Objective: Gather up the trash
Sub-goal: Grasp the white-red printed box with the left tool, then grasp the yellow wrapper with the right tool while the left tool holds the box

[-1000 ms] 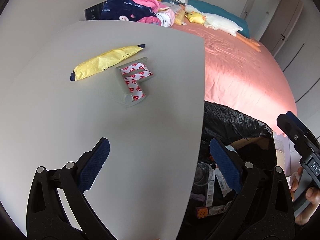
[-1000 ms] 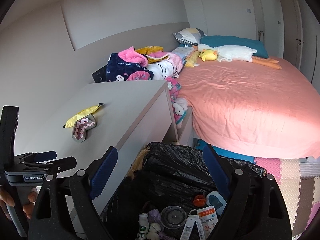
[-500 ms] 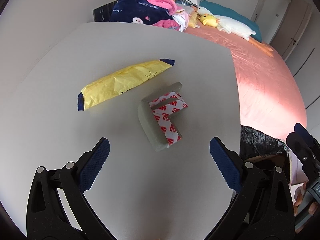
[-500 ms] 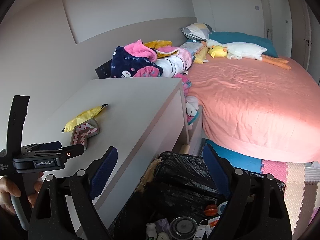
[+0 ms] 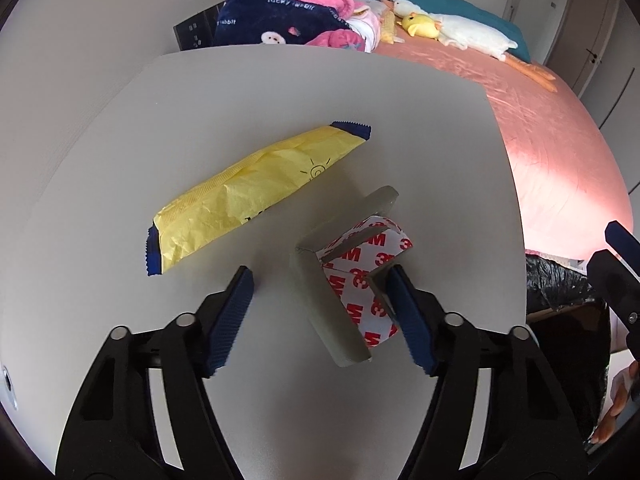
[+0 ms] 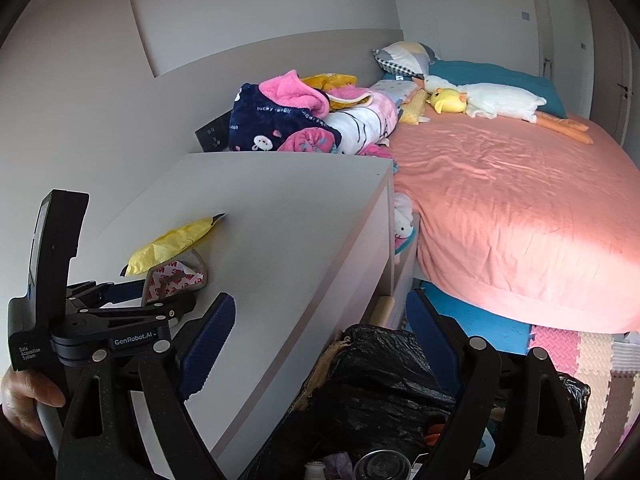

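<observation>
A grey corner guard with red-and-white 3M tape (image 5: pixel 352 280) lies on the grey cabinet top (image 5: pixel 280 112). My left gripper (image 5: pixel 320 280) is open around it; the right finger (image 5: pixel 404 312) touches its edge, the left finger is apart. A yellow wrapper with blue ends (image 5: pixel 248 196) lies just beyond to the left. In the right wrist view the guard (image 6: pixel 176 278) and wrapper (image 6: pixel 172 246) show beside the left gripper (image 6: pixel 120 300). My right gripper (image 6: pixel 320 328) is open and empty above the black trash bag (image 6: pixel 380 380).
The bin holds bottles and wrappers (image 6: pixel 380 460). A pink bed (image 6: pixel 520 208) with a plush duck (image 6: pixel 480 102) lies to the right. A clothes pile (image 5: pixel 288 16) sits behind the cabinet. Foam mats (image 6: pixel 580 356) cover the floor.
My left gripper has moved forward over the cabinet from the bin side and its fingers have narrowed around the corner guard. The right gripper has risen and drawn back slightly.
</observation>
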Demonstrator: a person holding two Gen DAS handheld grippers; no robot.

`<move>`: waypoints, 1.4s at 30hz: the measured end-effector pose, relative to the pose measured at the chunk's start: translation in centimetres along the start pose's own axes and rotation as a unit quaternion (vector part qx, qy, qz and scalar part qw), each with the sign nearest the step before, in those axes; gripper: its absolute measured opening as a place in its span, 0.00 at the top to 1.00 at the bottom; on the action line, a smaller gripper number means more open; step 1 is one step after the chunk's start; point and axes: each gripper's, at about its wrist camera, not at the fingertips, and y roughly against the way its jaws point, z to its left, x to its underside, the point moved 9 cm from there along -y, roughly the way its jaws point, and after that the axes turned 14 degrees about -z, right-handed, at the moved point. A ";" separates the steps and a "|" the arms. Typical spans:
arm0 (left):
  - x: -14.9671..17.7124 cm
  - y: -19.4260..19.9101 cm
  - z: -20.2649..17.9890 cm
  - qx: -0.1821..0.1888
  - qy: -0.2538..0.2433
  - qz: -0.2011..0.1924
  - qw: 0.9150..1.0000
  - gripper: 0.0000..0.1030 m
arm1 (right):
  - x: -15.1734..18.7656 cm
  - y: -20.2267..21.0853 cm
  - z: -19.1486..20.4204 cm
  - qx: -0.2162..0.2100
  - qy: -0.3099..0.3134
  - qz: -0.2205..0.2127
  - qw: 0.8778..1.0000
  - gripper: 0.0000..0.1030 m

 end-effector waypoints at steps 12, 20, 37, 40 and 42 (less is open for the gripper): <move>-0.3 2.5 3.5 0.001 0.031 -0.029 0.999 0.57 | 0.0 -1.9 3.3 -0.007 -0.008 0.022 1.000 0.09; 0.2 4.9 8.3 -0.022 0.051 -0.042 0.998 0.57 | 0.3 -4.1 6.7 -0.007 -0.029 0.047 0.998 0.03; 1.3 6.8 16.5 -0.045 0.104 -0.049 0.992 0.56 | 0.4 -9.8 14.8 -0.014 -0.043 0.087 0.995 0.03; 1.5 6.8 17.0 -0.043 0.111 -0.046 0.992 0.56 | 0.4 -10.7 15.3 -0.007 -0.048 0.089 0.995 0.03; 1.6 6.8 17.4 -0.044 0.114 -0.045 0.991 0.56 | 0.3 -11.3 15.5 -0.001 -0.052 0.090 0.995 0.03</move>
